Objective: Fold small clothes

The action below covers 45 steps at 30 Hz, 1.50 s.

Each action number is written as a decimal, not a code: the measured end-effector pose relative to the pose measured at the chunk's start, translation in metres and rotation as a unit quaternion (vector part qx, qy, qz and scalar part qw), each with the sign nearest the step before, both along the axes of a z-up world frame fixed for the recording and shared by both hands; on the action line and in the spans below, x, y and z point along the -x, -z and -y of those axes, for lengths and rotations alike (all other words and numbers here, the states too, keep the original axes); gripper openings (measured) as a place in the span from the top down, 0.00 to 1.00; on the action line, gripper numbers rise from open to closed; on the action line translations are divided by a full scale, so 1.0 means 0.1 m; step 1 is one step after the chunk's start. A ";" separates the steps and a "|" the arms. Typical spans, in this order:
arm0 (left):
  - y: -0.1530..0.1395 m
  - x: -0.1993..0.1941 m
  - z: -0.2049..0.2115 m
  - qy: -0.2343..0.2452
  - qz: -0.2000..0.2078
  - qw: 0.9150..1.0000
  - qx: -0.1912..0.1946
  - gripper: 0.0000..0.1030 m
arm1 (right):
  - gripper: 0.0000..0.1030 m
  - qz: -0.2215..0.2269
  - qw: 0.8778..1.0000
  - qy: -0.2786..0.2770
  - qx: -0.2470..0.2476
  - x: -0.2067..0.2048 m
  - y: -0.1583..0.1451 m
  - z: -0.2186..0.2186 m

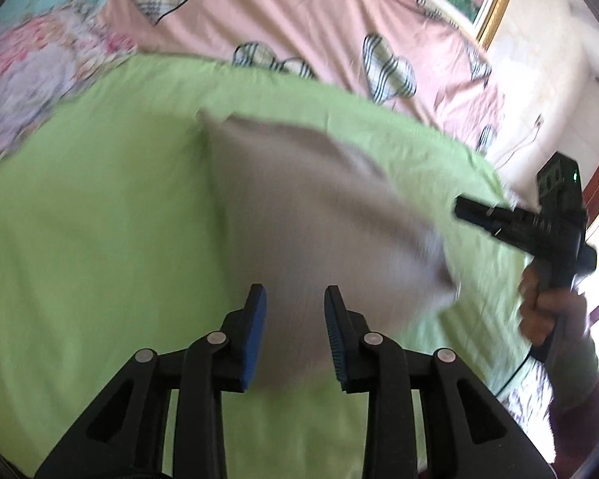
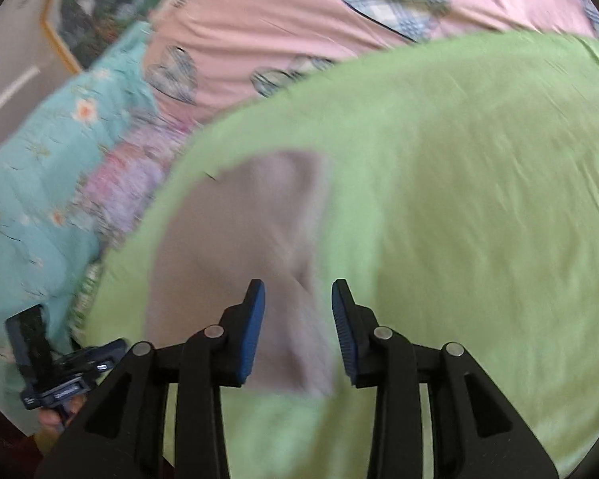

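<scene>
Left wrist: left claw [image 1: 295, 291] parted, gripping nothing; 1 beige garment [image 1: 319, 215] flat on 1 green sheet [image 1: 80, 239], center; right claw [image 1: 465, 209] far right.
Right wrist: right claw [image 2: 297, 287] parted, empty, over garment's near edge; 1 pink heart-print cover [image 2: 279, 20] far.

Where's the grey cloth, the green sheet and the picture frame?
grey cloth [image 1: 319, 207]: left wrist view, middle of the fabric.
green sheet [image 2: 479, 199]: right wrist view, bare part right of the cloth.
picture frame [image 1: 495, 0]: left wrist view, gold edge at top right.
</scene>
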<state>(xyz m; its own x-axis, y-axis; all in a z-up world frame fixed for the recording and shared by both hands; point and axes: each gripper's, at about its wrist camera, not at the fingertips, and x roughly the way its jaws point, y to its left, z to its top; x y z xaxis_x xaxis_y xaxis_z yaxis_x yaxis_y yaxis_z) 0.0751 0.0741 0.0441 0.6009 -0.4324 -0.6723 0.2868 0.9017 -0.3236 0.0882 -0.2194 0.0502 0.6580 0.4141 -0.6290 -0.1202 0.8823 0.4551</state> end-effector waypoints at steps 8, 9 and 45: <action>0.16 -1.05 0.18 -0.010 -0.043 0.999 -0.010 0.76 | 0.65 -0.035 0.997 -0.061 0.034 -0.72 0.30 -0.57; 0.23 -1.10 0.19 -0.004 -0.051 0.999 -0.016 0.78 | 0.66 -0.052 0.996 -0.060 0.046 -0.80 0.40 -0.57; 0.56 0.27 0.16 0.008 -0.052 0.998 -0.039 0.84 | 0.69 -0.045 0.995 -0.028 0.080 0.32 0.73 -0.34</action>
